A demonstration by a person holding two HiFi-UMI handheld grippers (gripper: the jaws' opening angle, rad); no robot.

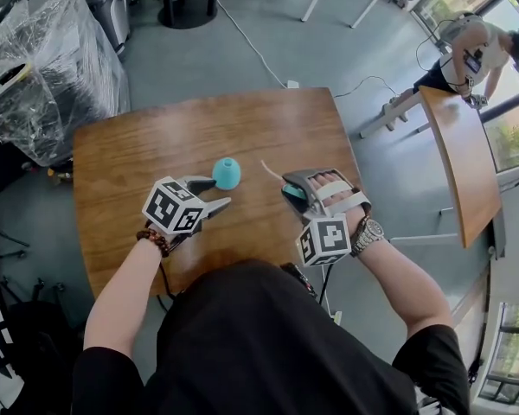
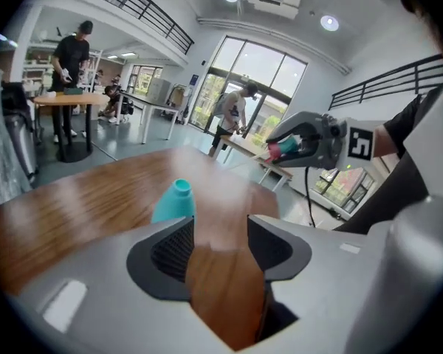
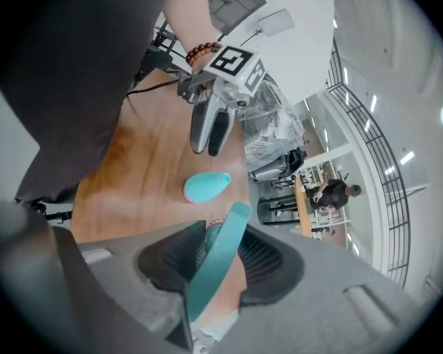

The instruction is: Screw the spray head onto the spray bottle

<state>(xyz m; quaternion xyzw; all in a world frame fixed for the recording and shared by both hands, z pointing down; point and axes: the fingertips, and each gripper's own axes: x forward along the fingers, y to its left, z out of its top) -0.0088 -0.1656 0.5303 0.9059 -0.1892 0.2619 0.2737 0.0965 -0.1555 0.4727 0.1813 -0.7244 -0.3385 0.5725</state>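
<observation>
Spray bottle (image 1: pixel 227 173) stands upright on the table (image 1: pixel 130 154) w/ its neck bare, so nothing's screwed on yet. We judge the task barely begun: the head must still be brought over, seated on the neck and turned tight.

Head view: left gripper (image 1: pixel 216 194) sits just beside the bottle, on our side of it; contact we can't tell from here. Right gripper (image 1: pixel 291 188) is off to the bottle's right w/ the spray head (image 1: pixel 294 194) in it, its thin tube (image 1: pixel 270 171) pointing toward the bottle.

Left gripper view: fingers (image 2: pixel 170 251) are spread, w/ only bare table between them. The bottle (image 2: pixel 173 201) shows past the left finger's tip, outside the gap, which the head view can't settle.

Right gripper view: fingers (image 3: pixel 264 260) pinch the spray head (image 3: pixel 220 260), teal trigger sticking up between the pads. That grip is only hinted at from above. Bottle (image 3: pixel 205 186) and left gripper (image 3: pixel 209 127) lie beyond, apart from the head.
</observation>
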